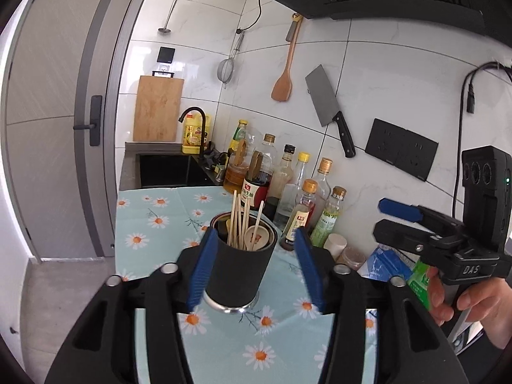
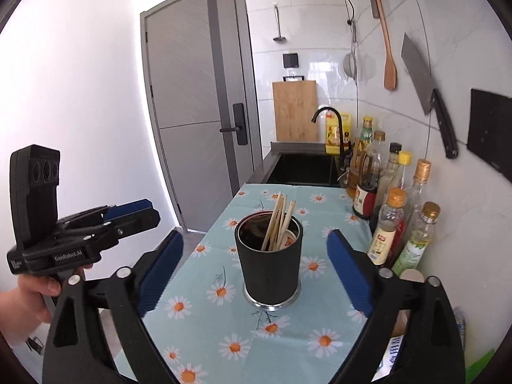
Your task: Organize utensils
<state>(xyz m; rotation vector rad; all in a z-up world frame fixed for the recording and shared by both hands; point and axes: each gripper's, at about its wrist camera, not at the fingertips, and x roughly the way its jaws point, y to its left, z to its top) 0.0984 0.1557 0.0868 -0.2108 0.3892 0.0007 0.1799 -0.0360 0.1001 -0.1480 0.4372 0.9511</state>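
Your left hand-held gripper (image 1: 254, 265) stands with its blue pads (image 1: 202, 268) spread apart, and from its own camera the black utensil holder (image 1: 239, 264) sits between them; the left pad looks to lie right against the holder's wall, though you cannot tell whether it touches, while the right pad is clear of it, so nothing is clamped. Your right hand-held gripper (image 2: 256, 272) is spread wide, its pads (image 2: 161, 270) well apart from the holder (image 2: 268, 262) on both sides and holding nothing. The holder stands upright on the table (image 2: 323, 313), which is covered by a pale blue daisy-print cloth, and it rests on a shiny metal base. Inside it, wooden chopsticks (image 2: 279, 220) lean toward 1 o'clock in the right wrist view, and a wooden spoon (image 1: 256, 238) rests against the inner rim at 3 o'clock in the left wrist view. A row of sauce bottles (image 2: 388, 224) lines the wall at 2 o'clock from the holder, and the black sink (image 2: 304, 168) lies beyond at 12 o'clock with a cutting board (image 2: 295, 110) leaning behind it. On the tiled wall a cleaver (image 1: 329, 108) and a wooden spatula (image 1: 284, 70) hang between 12 and 2 o'clock. Your left hand (image 2: 27, 297) shows at 9 o'clock in the right wrist view.
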